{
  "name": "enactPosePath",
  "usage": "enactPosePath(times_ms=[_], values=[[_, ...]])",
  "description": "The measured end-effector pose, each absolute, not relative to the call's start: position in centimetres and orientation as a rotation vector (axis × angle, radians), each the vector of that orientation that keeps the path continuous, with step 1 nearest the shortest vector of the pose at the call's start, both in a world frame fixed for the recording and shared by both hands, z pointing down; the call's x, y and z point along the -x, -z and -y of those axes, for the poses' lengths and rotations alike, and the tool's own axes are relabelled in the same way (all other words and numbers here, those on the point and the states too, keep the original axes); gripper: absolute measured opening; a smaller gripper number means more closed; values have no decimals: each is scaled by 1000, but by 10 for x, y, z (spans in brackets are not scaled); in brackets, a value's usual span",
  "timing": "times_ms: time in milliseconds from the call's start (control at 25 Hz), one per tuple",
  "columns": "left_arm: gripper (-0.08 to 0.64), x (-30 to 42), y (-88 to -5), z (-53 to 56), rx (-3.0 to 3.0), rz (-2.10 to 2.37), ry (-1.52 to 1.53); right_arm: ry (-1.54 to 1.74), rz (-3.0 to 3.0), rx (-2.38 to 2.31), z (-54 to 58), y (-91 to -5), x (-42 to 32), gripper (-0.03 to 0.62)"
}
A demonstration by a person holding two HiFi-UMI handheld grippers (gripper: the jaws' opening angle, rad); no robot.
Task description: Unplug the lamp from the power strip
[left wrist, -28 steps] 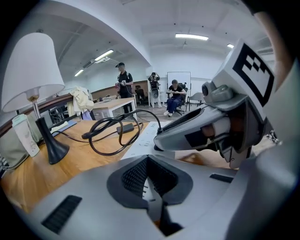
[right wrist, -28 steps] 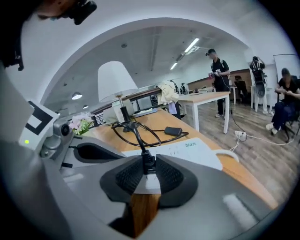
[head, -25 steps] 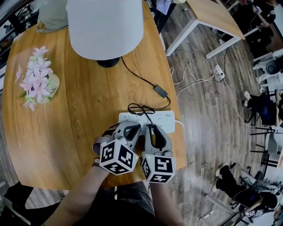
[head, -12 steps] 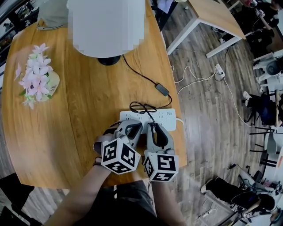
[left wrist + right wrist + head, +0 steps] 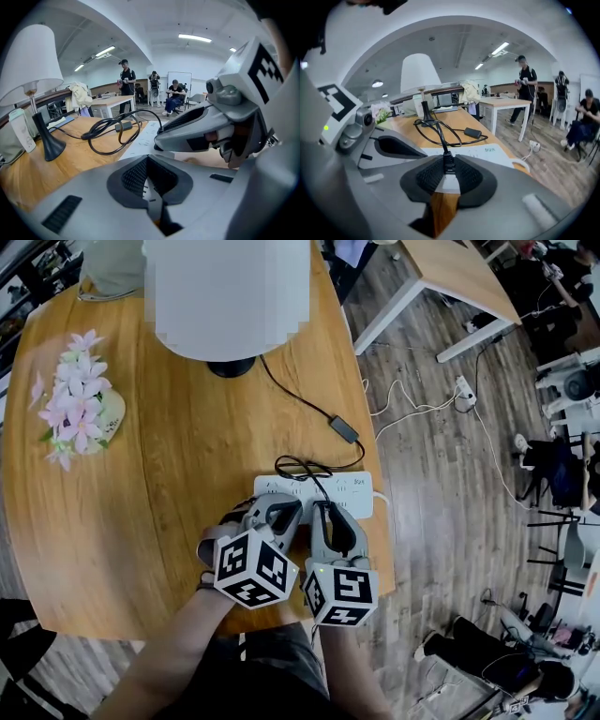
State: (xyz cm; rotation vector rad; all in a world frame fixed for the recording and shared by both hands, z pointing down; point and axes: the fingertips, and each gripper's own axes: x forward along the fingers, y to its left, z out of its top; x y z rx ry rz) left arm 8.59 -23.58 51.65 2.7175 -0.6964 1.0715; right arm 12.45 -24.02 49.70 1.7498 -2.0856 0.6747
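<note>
Right claw [image 5: 448, 174] clamps the plug [image 5: 447, 161], looped cord [image 5: 440, 137] beyond; closed left claw [image 5: 148, 174] crowds alongside.

The left gripper [image 5: 284, 510] and right gripper [image 5: 325, 513] are grey moulded plastic — black ribbed pads [image 5: 427, 177], white black-patterned marker cubes [image 5: 250, 568]; dark trousers [image 5: 272, 671] show beneath the cubes.

An open office: worktables [image 5: 501, 100], seated people [image 5: 176, 93], ceiling strip lights [image 5: 194, 37].

Only background stuff is shifting: the person [image 5: 478, 648] at the lower right of the head view is sliding down and left in the frame, and the dark shape [image 5: 17, 638] at the lower left is pulling back toward that edge.
</note>
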Motion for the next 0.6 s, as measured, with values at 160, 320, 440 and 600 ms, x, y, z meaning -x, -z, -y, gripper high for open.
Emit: enactPosePath(times_ms=[160, 320, 440, 600], values=[[-5, -86, -516, 236, -2717, 693, -1068, -539, 2068, -1684, 239, -494, -119, 83], [-5, -86, -516, 236, -2714, 695, -1064, -675, 2123, -1720, 239, -495, -125, 84], [-5, -86, -516, 236, -2708, 696, -1061, -579, 2065, -1701, 239, -493, -121, 83], [-5, -86, -516, 236, -2706, 691, -1052, -614, 2118, -1676, 239, -494, -123, 83]])
